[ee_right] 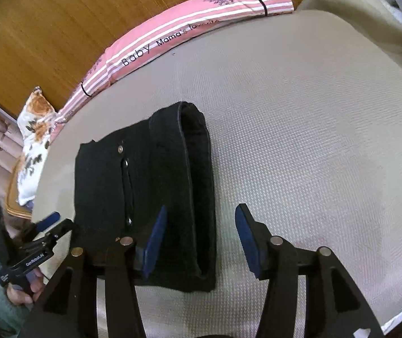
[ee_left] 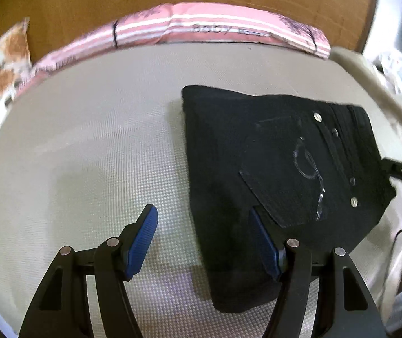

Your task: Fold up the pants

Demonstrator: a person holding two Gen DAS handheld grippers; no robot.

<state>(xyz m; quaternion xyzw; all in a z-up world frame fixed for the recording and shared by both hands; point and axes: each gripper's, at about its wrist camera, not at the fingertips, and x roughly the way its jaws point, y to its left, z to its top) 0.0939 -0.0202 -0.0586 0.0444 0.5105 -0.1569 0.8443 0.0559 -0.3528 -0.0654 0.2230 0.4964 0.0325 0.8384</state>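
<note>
On the pale woven mattress (ee_right: 299,140) the black pants (ee_right: 144,197) lie folded into a compact bundle, the rolled fold turned toward the pink striped pillow (ee_right: 189,28) that runs along the wooden headboard (ee_right: 60,28). A back pocket with pale stitching and metal rivets faces up in the left wrist view.

Both tongs are released. The left gripper (ee_left: 203,239) hovers over the bundle's near left edge, jaws spread, one blue pad above bare mattress and the other above the cloth, neither pinching it. The right gripper (ee_right: 201,242) stands with jaws apart over the bundle's right edge, its left pad over the cloth and the right one over the mattress; nothing is clamped.

A floral cushion (ee_right: 36,129) sits at the pillow's far left end.
</note>
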